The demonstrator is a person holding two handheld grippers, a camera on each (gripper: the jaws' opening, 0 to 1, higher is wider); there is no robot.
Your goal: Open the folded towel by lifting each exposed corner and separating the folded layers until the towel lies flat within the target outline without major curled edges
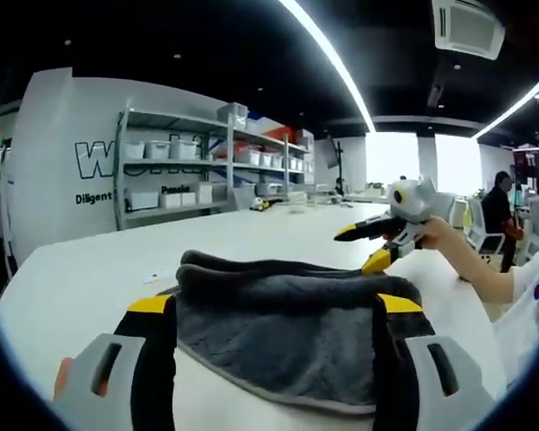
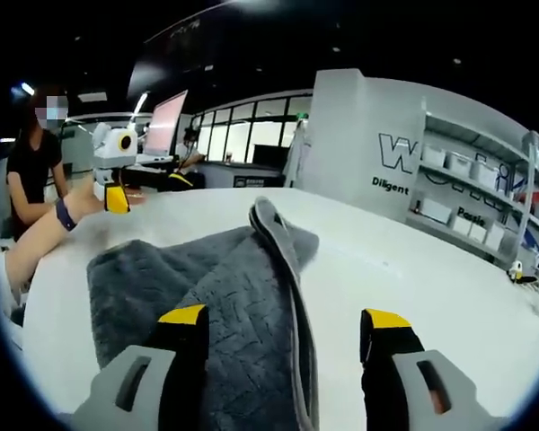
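Observation:
A dark grey towel lies folded on the white table, its layered far edge bunched into a ridge. My left gripper is open just above its near side, one jaw past each end of the fold. Beyond the towel's right end a hand holds my right gripper, jaws apart. In the right gripper view the towel has a raised fold running away from me. My right gripper is open, with its left jaw over the cloth. The left gripper hovers past the towel's far left corner.
Metal shelves with white bins stand against a lettered wall behind the table. People sit at desks on the far right. A person in black is at the table's left edge, beside a monitor.

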